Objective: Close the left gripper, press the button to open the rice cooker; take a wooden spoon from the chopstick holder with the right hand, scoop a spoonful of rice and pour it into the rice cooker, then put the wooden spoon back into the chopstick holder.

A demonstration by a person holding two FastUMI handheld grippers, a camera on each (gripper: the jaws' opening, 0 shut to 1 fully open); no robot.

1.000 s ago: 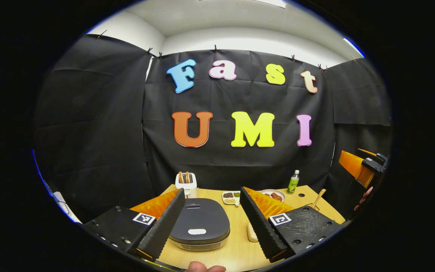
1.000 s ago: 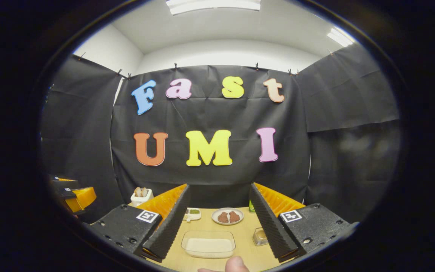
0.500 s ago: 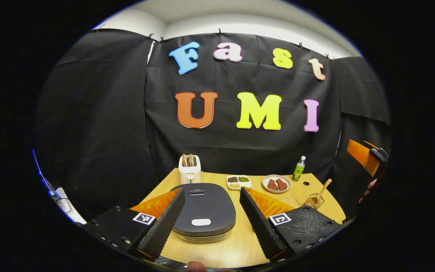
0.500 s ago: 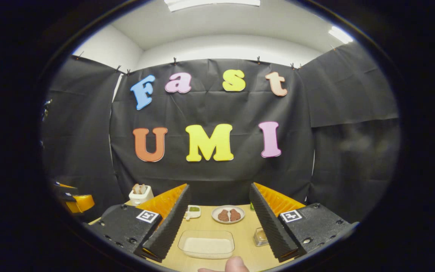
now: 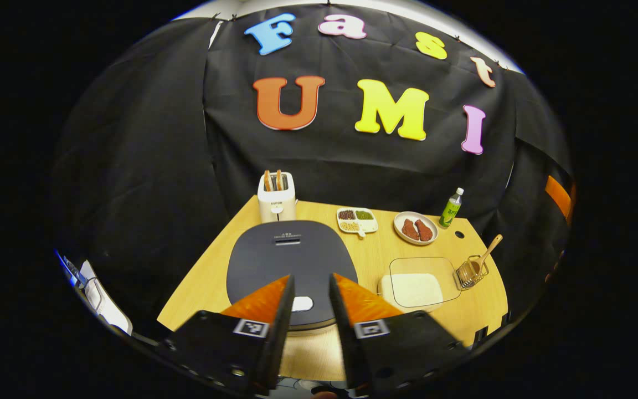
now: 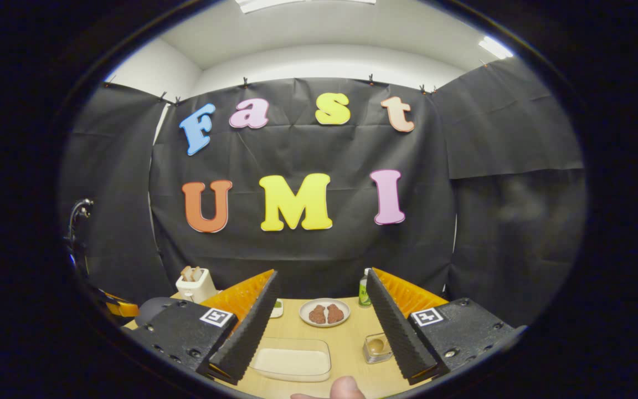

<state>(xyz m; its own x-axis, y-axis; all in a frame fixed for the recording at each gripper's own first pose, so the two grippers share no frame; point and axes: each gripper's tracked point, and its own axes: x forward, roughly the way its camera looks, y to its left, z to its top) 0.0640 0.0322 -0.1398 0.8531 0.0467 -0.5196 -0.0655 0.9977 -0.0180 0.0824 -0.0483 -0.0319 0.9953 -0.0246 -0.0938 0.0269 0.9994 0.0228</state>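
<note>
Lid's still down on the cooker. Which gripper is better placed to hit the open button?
Left. The left gripper, fingers nearly together, points at the white button on the rice cooker. The right gripper, open, faces the rice container.

In the left gripper view, the left hand-held gripper (image 5: 310, 288) has narrowed its fingers to a small gap and has tilted down, so the rice cooker (image 5: 291, 266) now sits at the lower centre with its button (image 5: 301, 303) between the tips. In the right gripper view, the plate of meat (image 6: 324, 313) has shifted slightly left.
</note>
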